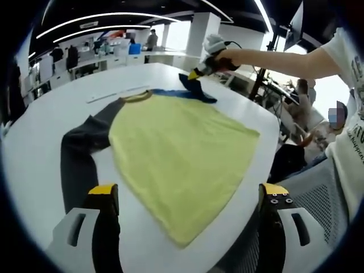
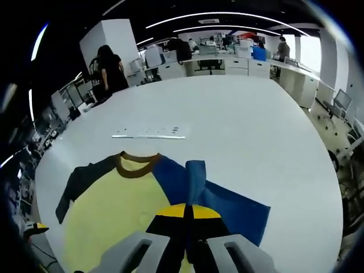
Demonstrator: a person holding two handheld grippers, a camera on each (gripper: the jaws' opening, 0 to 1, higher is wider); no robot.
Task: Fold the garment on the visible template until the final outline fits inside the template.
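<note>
A yellow shirt (image 1: 176,153) with a brown collar (image 2: 136,165) lies flat on the white table (image 1: 51,114). Its dark grey sleeve (image 1: 79,153) stretches toward my left jaw. My left gripper (image 1: 189,190) hovers open over the shirt's near hem, one jaw above the grey sleeve's end, the other past the table edge. The blue sleeve (image 2: 227,207) is lifted and creased at the far corner. My right gripper (image 2: 185,213) is shut on the blue sleeve; in the left gripper view the right gripper (image 1: 200,71) is held by a gloved hand.
A thin white strip (image 2: 149,133) lies on the table beyond the collar. A grey mesh chair (image 1: 318,196) stands at the table's rounded edge, beside the person's body. Office desks and a standing person in black (image 2: 109,68) are far behind.
</note>
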